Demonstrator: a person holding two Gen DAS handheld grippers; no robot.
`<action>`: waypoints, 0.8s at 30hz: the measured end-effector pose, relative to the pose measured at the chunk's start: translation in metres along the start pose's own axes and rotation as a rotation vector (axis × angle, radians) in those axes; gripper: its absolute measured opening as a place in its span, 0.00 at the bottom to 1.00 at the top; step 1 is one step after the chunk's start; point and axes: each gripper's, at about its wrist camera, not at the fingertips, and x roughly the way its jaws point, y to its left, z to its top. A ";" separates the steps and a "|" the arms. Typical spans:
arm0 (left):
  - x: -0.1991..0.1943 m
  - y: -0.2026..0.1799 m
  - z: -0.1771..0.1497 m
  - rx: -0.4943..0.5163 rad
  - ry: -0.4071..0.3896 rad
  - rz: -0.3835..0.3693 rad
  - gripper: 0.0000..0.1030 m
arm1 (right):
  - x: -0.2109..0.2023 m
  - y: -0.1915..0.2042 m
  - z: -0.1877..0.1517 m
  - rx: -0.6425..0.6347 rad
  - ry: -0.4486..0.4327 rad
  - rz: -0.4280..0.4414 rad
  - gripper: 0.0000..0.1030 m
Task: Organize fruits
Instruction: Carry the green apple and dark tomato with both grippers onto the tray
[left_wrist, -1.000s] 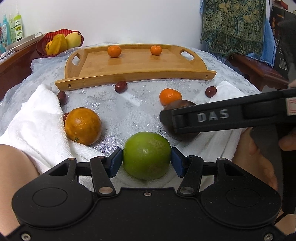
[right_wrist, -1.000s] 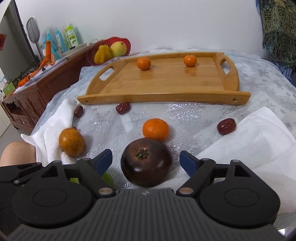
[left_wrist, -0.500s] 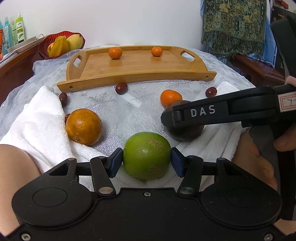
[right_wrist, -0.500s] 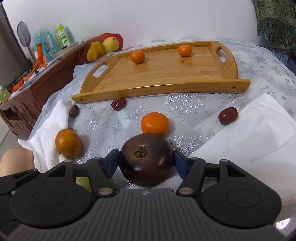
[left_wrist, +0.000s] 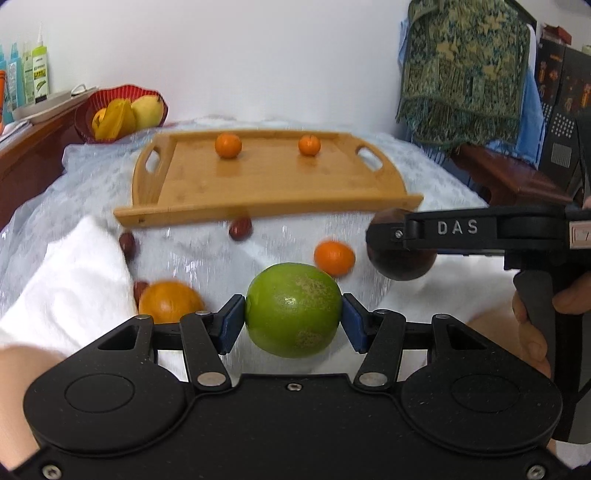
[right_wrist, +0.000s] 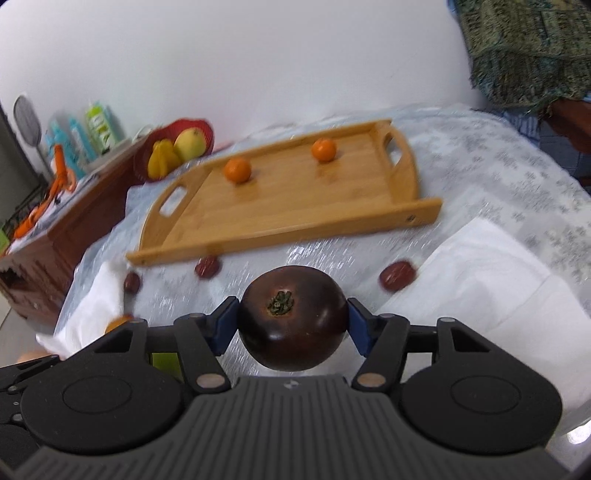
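- Green citrus fruit (left_wrist: 293, 310) sits clamped between the blue pads of the left gripper (left_wrist: 293, 319), held clear of the cloth, probably so it can be carried to the tray.
- Right gripper (right_wrist: 291, 319) is clenched on a dark purple fruit (right_wrist: 291, 317), stem side up; its jaws have just been closing onto it.
- Both fruits are near the person, well short of the wooden tray (left_wrist: 273, 206) at the far side, which already holds two small oranges (left_wrist: 228, 145), likely the sorting spot.
- Loose on the worktop: a small orange (left_wrist: 334, 257), a larger orange (left_wrist: 170, 301) and several red dates (right_wrist: 397, 275).
- Silvery patterned cloth (right_wrist: 498, 173) covers the worktop, with white towels (left_wrist: 70, 280) left and right.
- Far left, a red bowl (left_wrist: 83, 118) of yellow fruit stands on a wooden cabinet by a white wall.
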 end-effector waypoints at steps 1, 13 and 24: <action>0.000 0.001 0.006 -0.002 -0.010 -0.001 0.52 | 0.000 -0.002 0.004 0.004 -0.011 -0.004 0.62; 0.029 0.030 0.094 -0.100 -0.110 0.014 0.52 | 0.016 -0.015 0.063 0.048 -0.148 -0.030 0.62; 0.124 0.059 0.142 -0.167 -0.089 0.075 0.52 | 0.095 -0.027 0.089 0.156 -0.204 -0.080 0.62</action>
